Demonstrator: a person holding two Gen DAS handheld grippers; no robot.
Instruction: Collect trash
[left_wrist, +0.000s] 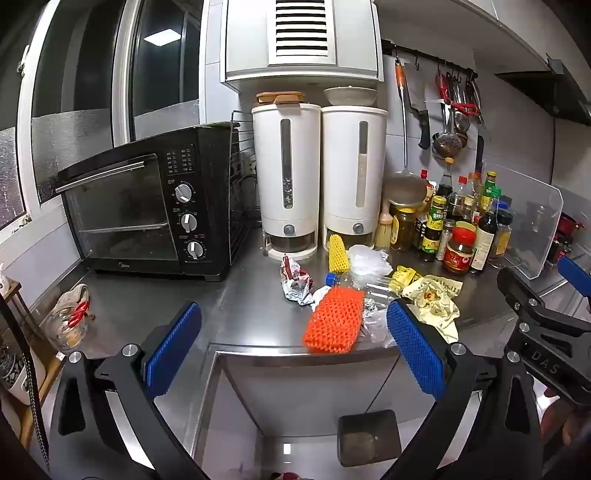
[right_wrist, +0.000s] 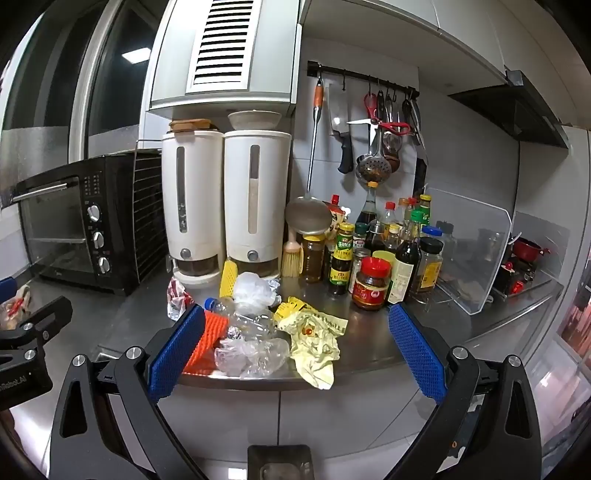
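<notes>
Trash sits heaped at the front edge of a steel counter (left_wrist: 240, 306): an orange foam net (left_wrist: 334, 319), a yellow wrapper (right_wrist: 314, 339), clear plastic bags (right_wrist: 251, 354), a crushed bottle (right_wrist: 236, 310). The left gripper (left_wrist: 295, 350) and right gripper (right_wrist: 295, 350) hover before it, jaws spread and empty. Behind stand two white dispensers (left_wrist: 288, 177) and sauce bottles (right_wrist: 369, 284).

R hand-held gripper (right_wrist: 295, 345) open, trash pile (right_wrist: 266, 328) on counter (right_wrist: 373, 332)
</notes>
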